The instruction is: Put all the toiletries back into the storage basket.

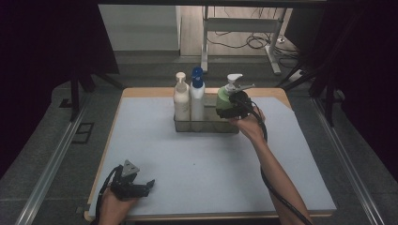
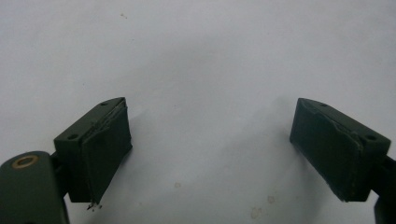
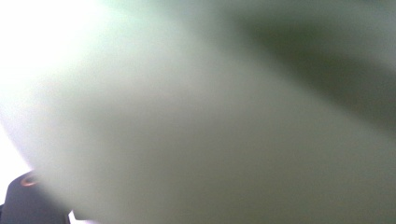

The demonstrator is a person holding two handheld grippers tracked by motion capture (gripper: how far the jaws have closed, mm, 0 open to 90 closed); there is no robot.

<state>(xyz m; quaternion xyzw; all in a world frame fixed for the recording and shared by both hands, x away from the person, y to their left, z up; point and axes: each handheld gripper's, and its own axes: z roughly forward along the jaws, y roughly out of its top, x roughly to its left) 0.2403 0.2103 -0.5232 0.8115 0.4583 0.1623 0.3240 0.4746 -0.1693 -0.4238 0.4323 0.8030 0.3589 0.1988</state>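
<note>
A clear caddy [image 1: 209, 126] stands at the back middle of the mat and holds three bottles. They are a cream pump bottle [image 1: 181, 99], a white bottle with a blue cap [image 1: 197, 96] and a green bottle with a white pump [image 1: 222, 98] at the right end. My right gripper [image 1: 225, 111] reaches in from the right and is shut on the green bottle's body; the bottle's blurred green surface [image 3: 196, 121] presses close to that gripper's camera. My left gripper [image 1: 148, 184] rests near the mat's front left corner, jaws wide open over bare mat [image 2: 210, 149].
A pale blue mat [image 1: 202, 164] covers the wooden table [image 1: 141, 92]. Metal rails [image 1: 51, 164] run along both sides. Beyond the table stand a white desk frame [image 1: 244, 26] and floor cables [image 1: 253, 42].
</note>
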